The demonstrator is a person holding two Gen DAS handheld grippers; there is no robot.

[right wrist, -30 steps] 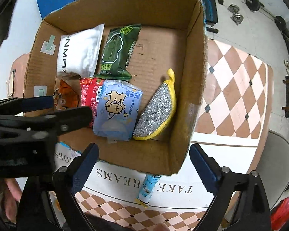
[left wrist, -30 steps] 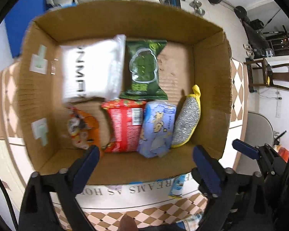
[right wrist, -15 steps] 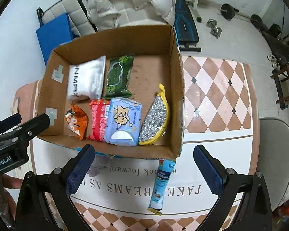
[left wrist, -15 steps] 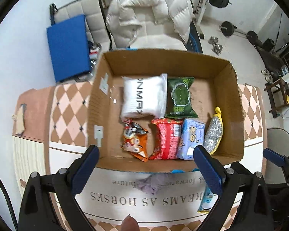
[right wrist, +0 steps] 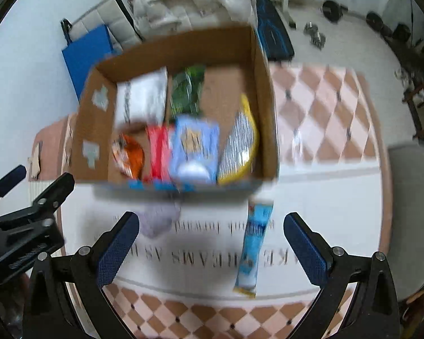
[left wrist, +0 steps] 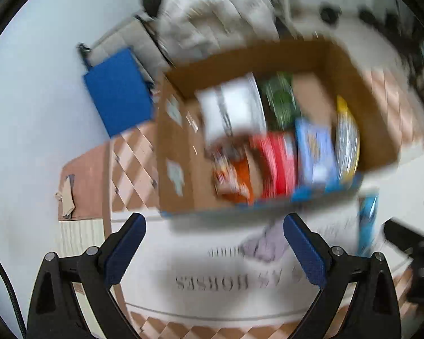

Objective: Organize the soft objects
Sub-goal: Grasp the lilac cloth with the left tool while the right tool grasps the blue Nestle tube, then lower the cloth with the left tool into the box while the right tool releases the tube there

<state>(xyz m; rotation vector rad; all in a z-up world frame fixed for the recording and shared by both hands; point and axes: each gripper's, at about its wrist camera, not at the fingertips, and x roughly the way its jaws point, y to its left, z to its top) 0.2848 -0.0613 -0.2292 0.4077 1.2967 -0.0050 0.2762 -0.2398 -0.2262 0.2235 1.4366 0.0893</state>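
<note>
Both views are motion-blurred. A cardboard box (left wrist: 178,152) (right wrist: 263,107) stands on the table and holds several soft packs: a white pack (right wrist: 141,99), a green pack (right wrist: 188,90), an orange pack (right wrist: 130,155), a red pack (right wrist: 158,152), a blue pack (right wrist: 195,147) and a silver-yellow scrubber (right wrist: 240,144). A pale purple cloth (right wrist: 158,220) (left wrist: 265,243) and a blue tube pack (right wrist: 253,245) (left wrist: 367,220) lie on the white mat in front of the box. My left gripper (left wrist: 214,245) and right gripper (right wrist: 212,245) are both open and empty, above the mat.
The white mat with lettering (right wrist: 311,197) lies on a checkered tablecloth (right wrist: 325,99). Behind the table are a blue pad (left wrist: 118,90), a white jacket on a bench (right wrist: 183,2), weights on the floor (right wrist: 333,8) and a grey chair (right wrist: 410,197) at the right.
Both grippers have pulled back and up from the box, so the purple cloth and the blue tube pack show more fully. Both stay open and empty.
</note>
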